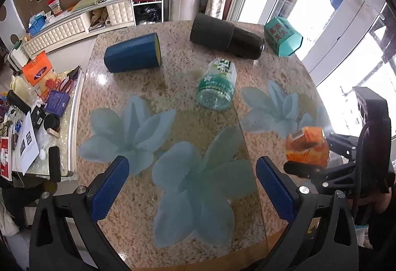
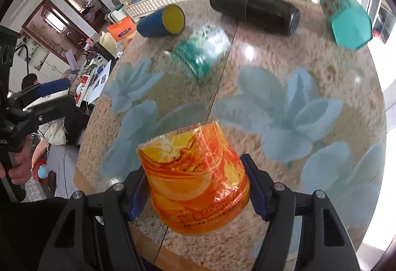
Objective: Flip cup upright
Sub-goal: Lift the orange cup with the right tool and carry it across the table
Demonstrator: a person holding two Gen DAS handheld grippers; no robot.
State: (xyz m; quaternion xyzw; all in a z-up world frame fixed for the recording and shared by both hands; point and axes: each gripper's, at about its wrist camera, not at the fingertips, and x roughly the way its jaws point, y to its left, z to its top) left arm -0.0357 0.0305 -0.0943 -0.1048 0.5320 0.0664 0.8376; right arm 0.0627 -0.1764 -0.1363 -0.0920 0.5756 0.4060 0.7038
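Observation:
My right gripper (image 2: pixel 196 186) is shut on an orange cup (image 2: pixel 195 179) with an orange-slice label, held tilted above the table's near edge. The same orange cup (image 1: pixel 307 147) shows at the right of the left wrist view, between the right gripper's fingers. My left gripper (image 1: pixel 191 189) is open and empty above the flower-patterned tabletop (image 1: pixel 173 122). A blue cup (image 1: pixel 133 52) with a yellow inside lies on its side at the far left; it also shows in the right wrist view (image 2: pixel 162 21). A green-labelled clear cup (image 1: pixel 217 84) lies on its side mid-table.
A black cylinder (image 1: pixel 226 36) lies on its side at the back. A teal hexagonal box (image 1: pixel 283 36) lies at the back right. The round table's edge curves on the right, by windows. A cluttered side table (image 1: pixel 37 110) stands to the left.

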